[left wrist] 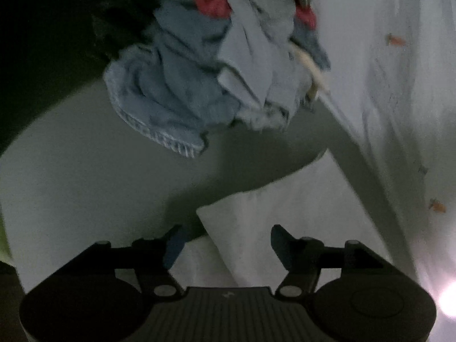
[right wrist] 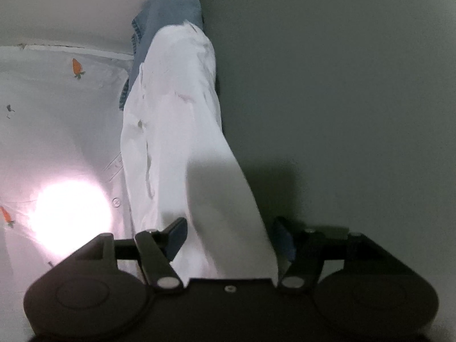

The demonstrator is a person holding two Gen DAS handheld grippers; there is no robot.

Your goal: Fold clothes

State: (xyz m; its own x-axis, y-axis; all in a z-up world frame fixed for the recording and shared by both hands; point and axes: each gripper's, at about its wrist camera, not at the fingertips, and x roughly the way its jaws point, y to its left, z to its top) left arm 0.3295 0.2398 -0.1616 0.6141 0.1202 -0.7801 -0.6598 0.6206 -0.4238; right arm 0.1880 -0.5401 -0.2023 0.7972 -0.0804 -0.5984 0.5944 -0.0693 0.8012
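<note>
Right now your left gripper (left wrist: 225,239) has its jaws wide open, and nothing is held; a white folded cloth (left wrist: 285,216) lies under them on the grey worktop (left wrist: 85,188). Past the cloth, a crumpled blue denim garment (left wrist: 182,85) with red bits sits in a heap near the far edge of the worktop, and there is bare grey room on the left of it. Your right gripper (right wrist: 230,236) also has wide-open jaws. The white cloth (right wrist: 176,131) runs between them, but the pads are not pressing it. A white sheet with small carrots (right wrist: 57,108) lies beside the cloth. The open worktop (right wrist: 342,114) spreads on the other side. I cannot see any words to read.
</note>
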